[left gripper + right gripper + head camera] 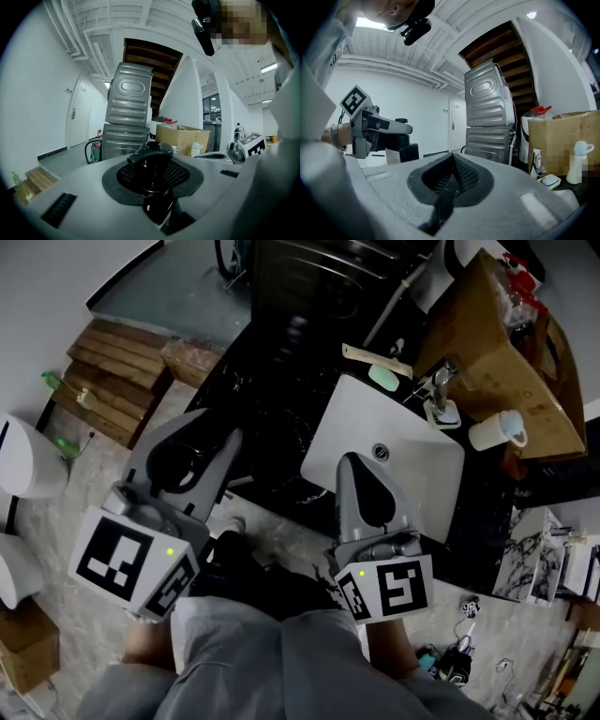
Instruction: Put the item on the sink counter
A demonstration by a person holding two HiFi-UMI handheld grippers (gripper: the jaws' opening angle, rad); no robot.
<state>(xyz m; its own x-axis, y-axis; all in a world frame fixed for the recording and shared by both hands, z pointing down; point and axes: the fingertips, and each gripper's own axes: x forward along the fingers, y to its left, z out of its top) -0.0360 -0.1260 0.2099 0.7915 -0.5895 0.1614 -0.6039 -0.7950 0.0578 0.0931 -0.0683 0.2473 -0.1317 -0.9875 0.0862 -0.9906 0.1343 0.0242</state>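
Jaws of left hand-held gripper (158, 185) clamp black item (151, 159).

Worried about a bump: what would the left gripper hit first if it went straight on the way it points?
Likely the grey metal appliance stack ahead of the left gripper, which holds a black item; depth is unclear.

- Left stretch of the sink counter (272, 399) looks like bare black stone, so there's easy room to come in from the near edge.
- The basin (398, 465) eats up the right half.
- The far edge is crowded: soap (382, 378), faucet (441, 388) and cup (497, 430), with a cardboard box (502, 352) right behind.
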